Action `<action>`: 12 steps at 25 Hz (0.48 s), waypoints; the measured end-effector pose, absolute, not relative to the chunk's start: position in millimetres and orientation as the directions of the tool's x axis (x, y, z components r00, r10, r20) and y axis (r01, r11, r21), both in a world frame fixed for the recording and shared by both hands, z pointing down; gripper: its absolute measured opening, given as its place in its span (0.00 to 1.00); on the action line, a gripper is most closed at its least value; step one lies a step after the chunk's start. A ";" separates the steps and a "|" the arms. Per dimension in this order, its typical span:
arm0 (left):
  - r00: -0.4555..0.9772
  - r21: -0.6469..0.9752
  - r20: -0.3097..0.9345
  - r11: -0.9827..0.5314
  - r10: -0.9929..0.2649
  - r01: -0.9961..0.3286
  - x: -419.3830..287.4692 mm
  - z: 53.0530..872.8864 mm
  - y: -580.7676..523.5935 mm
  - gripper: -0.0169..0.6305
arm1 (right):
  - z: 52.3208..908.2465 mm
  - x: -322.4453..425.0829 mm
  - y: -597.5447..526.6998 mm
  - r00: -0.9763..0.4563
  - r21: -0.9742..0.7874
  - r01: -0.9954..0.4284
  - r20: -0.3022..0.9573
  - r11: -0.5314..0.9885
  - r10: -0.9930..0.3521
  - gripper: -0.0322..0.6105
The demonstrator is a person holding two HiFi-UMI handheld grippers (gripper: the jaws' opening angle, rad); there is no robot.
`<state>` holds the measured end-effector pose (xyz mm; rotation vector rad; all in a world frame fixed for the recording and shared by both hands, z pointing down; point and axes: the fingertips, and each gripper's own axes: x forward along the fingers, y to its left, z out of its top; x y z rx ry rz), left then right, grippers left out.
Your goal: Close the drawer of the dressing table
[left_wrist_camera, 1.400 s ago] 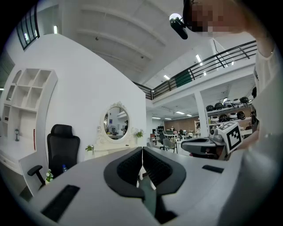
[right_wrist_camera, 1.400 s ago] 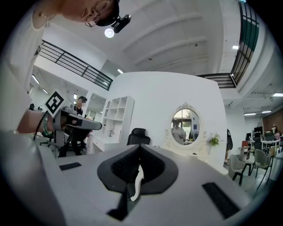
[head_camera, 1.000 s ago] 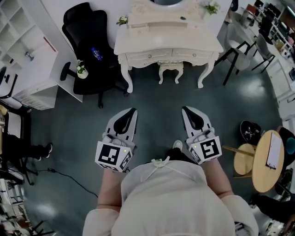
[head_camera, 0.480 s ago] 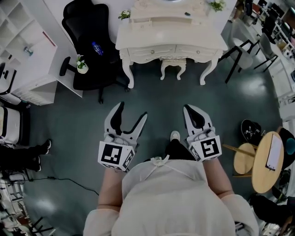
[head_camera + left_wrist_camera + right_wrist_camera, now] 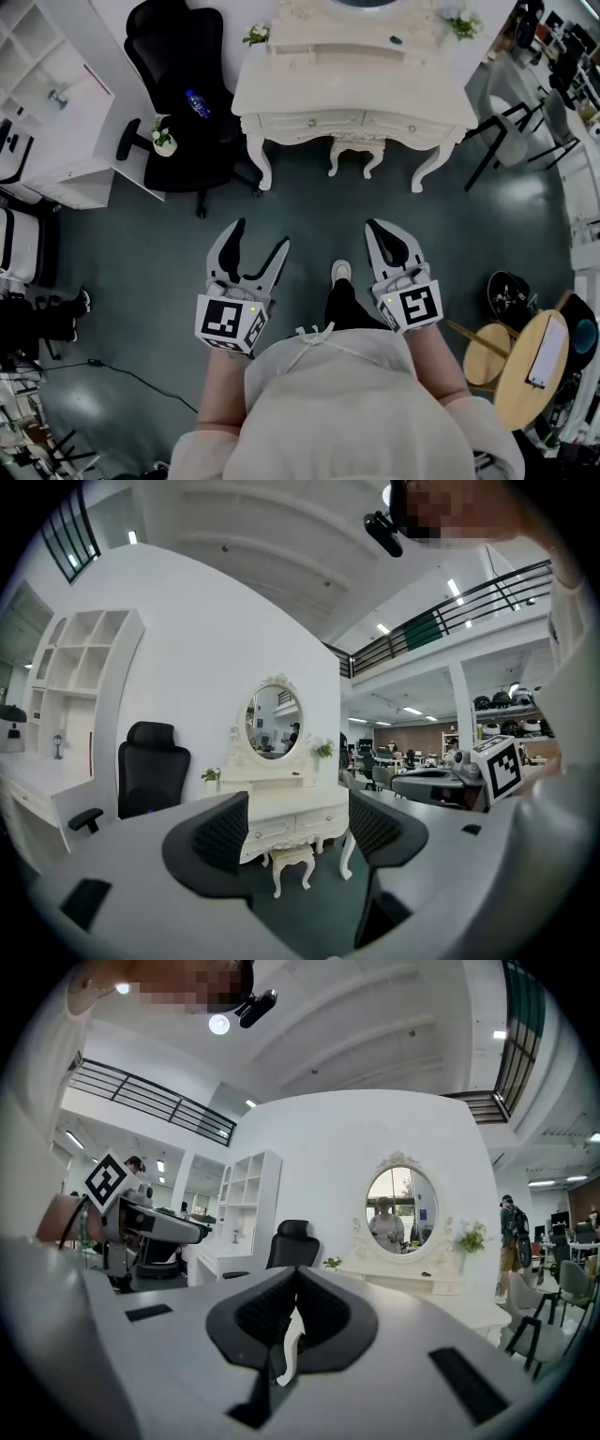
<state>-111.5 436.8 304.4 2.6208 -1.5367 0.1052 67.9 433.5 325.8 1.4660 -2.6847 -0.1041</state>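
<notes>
Two grippers, held near the person's waist, both point toward the far wall.

- Left gripper [image 5: 260, 239]: jaws spread wide, having just been opening. Nothing sits between the pads; only the distant furniture shows through the gap.
- Right gripper [image 5: 375, 230]: jaws closed tip to tip, holding nothing.
- Marker cubes [image 5: 227, 321] [image 5: 412, 307]: one on each gripper, printed with black-and-white square patterns, no letters.
- Dressing table [image 5: 356, 89]: white, with carved curved legs, far centre against the wall and well apart from both grippers. An oval mirror [image 5: 275, 722] stands on top.
- Drawers [image 5: 314, 122]: two side by side along the table's near edge, each with a small knob. Whether either stands out from the front cannot be told from here.
- Stool [image 5: 354, 150]: white, tucked between the table legs.
- Floor [image 5: 309, 202]: dark and bare, a wide strip from the grippers to the table's near edge.
- Left border: black office chair [image 5: 178, 56] with its wheeled base beside the table's left leg, then a white shelf unit [image 5: 47, 103].
- Bottle [image 5: 197, 103]: lies on the chair seat; its blue label is too small to read.
- Right border: a black-legged chair [image 5: 511, 141] far right, and a round wooden table [image 5: 511, 394] near right carrying a clipboard [image 5: 541, 352] whose sheet cannot be read.
</notes>
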 end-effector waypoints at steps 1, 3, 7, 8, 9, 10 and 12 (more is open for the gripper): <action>0.478 0.059 0.115 -0.474 -0.871 -0.878 -107.2 305.0 421.2 0.54 | 326.6 73.4 417.4 -0.547 0.096 -0.831 0.045 0.548 -0.836 0.06; 0.464 0.070 0.118 -0.459 -0.878 -0.886 -94.2 304.4 388.5 0.54 | 326.1 87.4 384.8 -0.557 0.093 -0.824 0.053 0.559 -0.829 0.06; 0.460 0.079 0.115 -0.454 -0.880 -0.887 -58.4 299.0 323.9 0.54 | 319.2 116.5 321.8 -0.574 0.090 -0.813 0.040 0.575 -0.818 0.06; 0.461 0.077 0.114 -0.455 -0.880 -0.887 -49.1 297.4 309.1 0.54 | 317.6 123.2 307.1 -0.581 0.091 -0.809 0.036 0.581 -0.813 0.06; 0.459 0.074 0.113 -0.454 -0.881 -0.888 -40.5 295.8 294.9 0.54 | 316.3 129.7 292.6 -0.587 0.092 -0.804 0.033 0.587 -0.809 0.06; 0.455 0.069 0.113 -0.450 -0.883 -0.890 -33.2 294.3 281.1 0.54 | 315.4 136.0 278.6 -0.593 0.091 -0.800 0.032 0.593 -0.805 0.06; 0.441 0.063 0.111 -0.437 -0.890 -0.897 -22.2 292.1 255.2 0.54 | 314.4 146.9 252.5 -0.605 0.090 -0.791 0.029 0.605 -0.796 0.06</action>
